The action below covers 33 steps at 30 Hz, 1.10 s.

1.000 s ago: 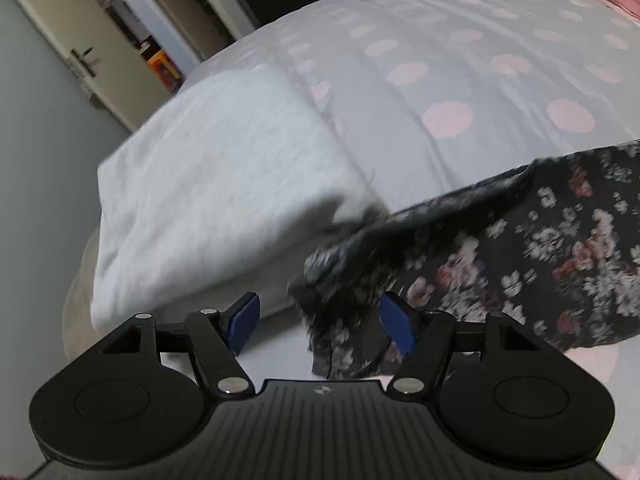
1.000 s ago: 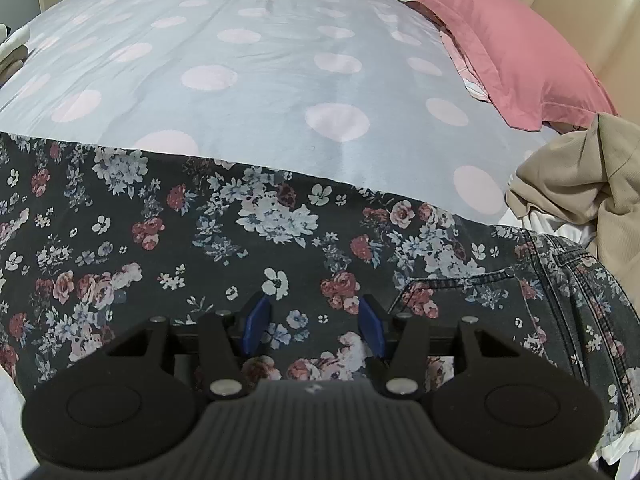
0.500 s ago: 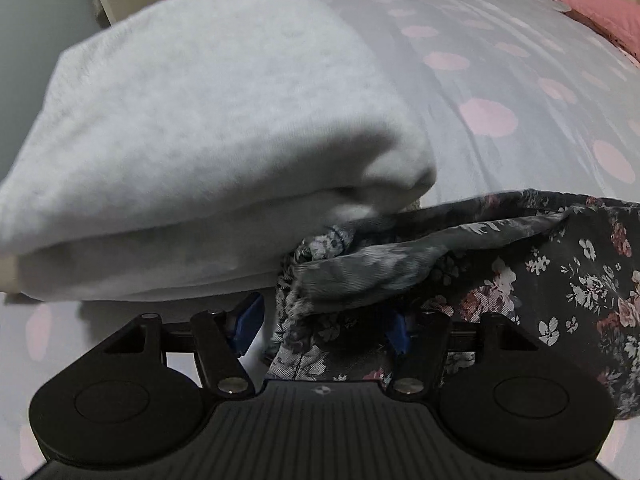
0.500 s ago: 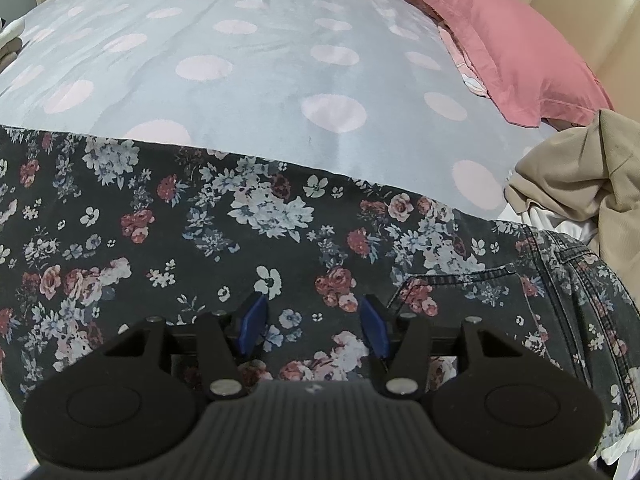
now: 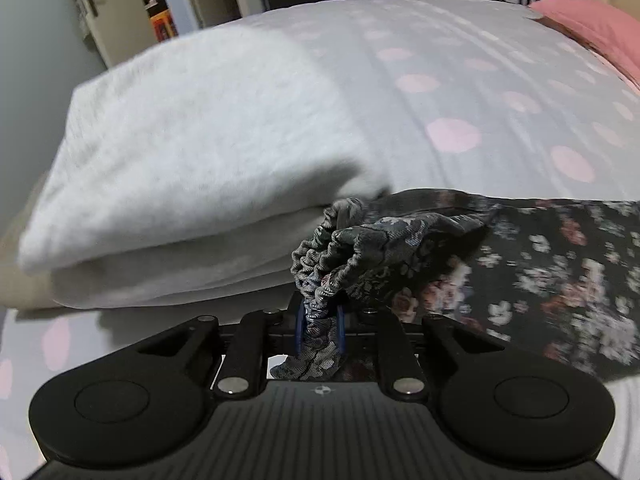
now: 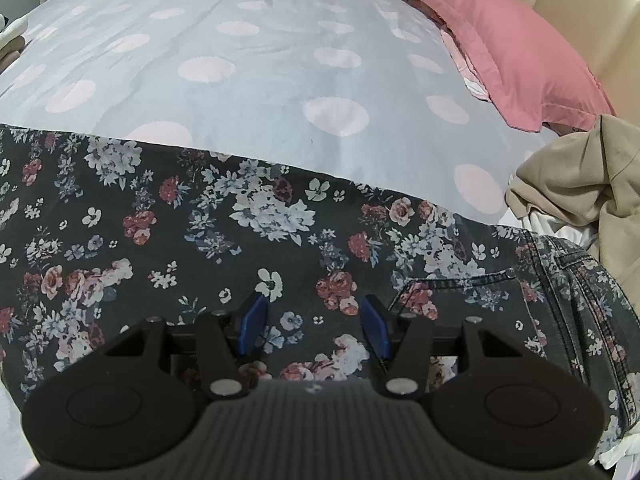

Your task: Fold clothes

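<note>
Dark floral garment [image 6: 208, 216] flat; left hand-held gripper [image 5: 319, 330] pinching bunched hem; right hand-held gripper [image 6: 314, 322] agape.

Bunched floral garment [image 5: 320, 320] covers most of the left gripper's blue pads [image 5: 298, 330]. Its right end is cut off beyond them. Folded white cloth [image 5: 192, 184] beside it is motion-blurred.

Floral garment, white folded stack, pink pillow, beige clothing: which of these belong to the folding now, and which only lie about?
In the job:
- floral garment, spread flat on the bed
- left gripper, shut on its bunched edge
- right gripper, open above it

Lying about:
- white folded stack
- pink pillow
- beige clothing, crumpled
- spotted bedcover
</note>
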Motion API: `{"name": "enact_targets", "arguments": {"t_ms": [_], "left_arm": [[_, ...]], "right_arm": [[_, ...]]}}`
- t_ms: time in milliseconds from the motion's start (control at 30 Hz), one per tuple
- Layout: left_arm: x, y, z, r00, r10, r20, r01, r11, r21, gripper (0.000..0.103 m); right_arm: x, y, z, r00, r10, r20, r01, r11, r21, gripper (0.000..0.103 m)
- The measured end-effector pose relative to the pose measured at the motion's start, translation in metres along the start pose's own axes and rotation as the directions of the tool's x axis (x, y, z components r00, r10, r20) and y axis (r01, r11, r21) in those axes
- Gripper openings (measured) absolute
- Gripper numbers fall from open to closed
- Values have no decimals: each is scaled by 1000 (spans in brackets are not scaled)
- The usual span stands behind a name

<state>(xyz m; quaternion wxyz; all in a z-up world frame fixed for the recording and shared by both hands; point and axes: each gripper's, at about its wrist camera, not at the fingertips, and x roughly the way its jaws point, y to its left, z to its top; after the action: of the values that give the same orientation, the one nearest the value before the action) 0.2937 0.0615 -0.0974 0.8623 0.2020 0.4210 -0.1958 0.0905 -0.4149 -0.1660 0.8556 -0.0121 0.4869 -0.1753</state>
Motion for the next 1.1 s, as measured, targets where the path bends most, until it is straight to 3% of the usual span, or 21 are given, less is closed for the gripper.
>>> {"name": "enact_targets", "arguments": {"t_ms": [333,567,833,1100], "left_arm": [[-82,-69,35,1000,-22,0,21,986,166,11],[-129,-135,60,989,-142,-48,149,963,225,11],[-137,-213,93,943,-306,-131,327,923,201,11],[-109,-292,84,930,-323,-177,362,890,278,11]], "right_arm": [[-27,0,4,997,42,67,-42,999,5,57],[-45,2,4,985,156,69,-156,988,5,57],[-52,2,0,973,229,31,-230,973,33,57],[-48,10,-5,940,341,-23,-339,939,60,56]]}}
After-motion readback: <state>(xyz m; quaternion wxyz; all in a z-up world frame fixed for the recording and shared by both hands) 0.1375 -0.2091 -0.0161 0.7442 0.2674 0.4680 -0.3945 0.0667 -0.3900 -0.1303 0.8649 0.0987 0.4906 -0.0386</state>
